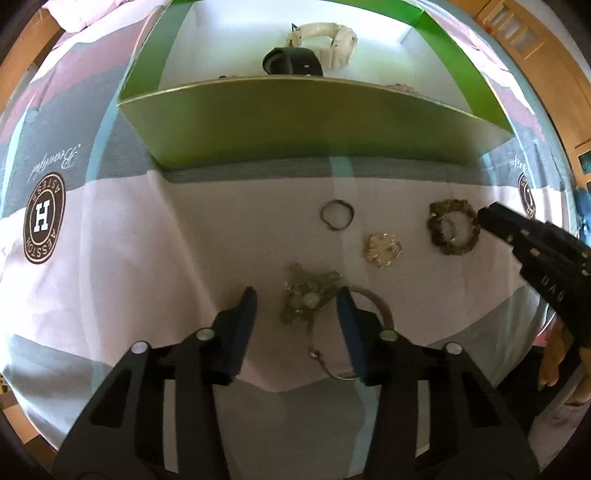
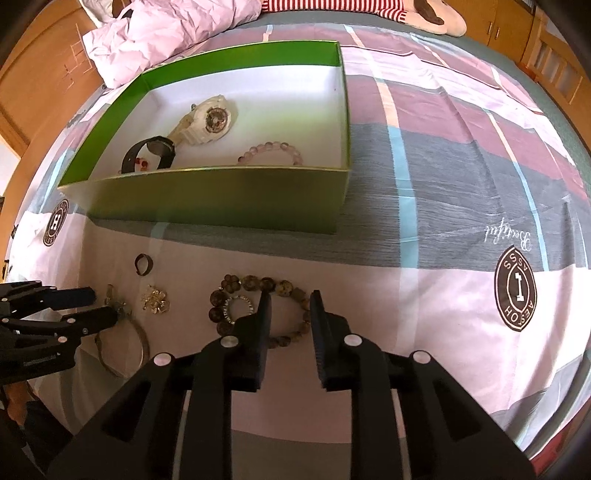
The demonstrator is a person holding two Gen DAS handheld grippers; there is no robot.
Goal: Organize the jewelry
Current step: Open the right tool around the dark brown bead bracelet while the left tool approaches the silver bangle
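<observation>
On the bed, the sheet (image 2: 424, 221) reads "Beautiful" beside round "H" and "1" badges; left tool (image 1: 297, 304) gapes around a brooch (image 1: 304, 297), right tool (image 2: 290, 308) parted over a beaded bracelet (image 2: 286, 288), both gripping nothing.

Bed (image 2: 424, 206) under patchwork sheet: pink, grey, maroon blocks, pale blue stripes, round brown logos. Crumpled pink bedding (image 2: 162, 33) at far end. Wooden furniture (image 2: 33, 88) on both sides. Bright daylight.

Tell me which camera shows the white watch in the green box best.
The right wrist view: the white watch lies fully visible, dial up, inside the green box. The left wrist view shows only its strap loop above the box wall, partly behind the black watch.
</observation>
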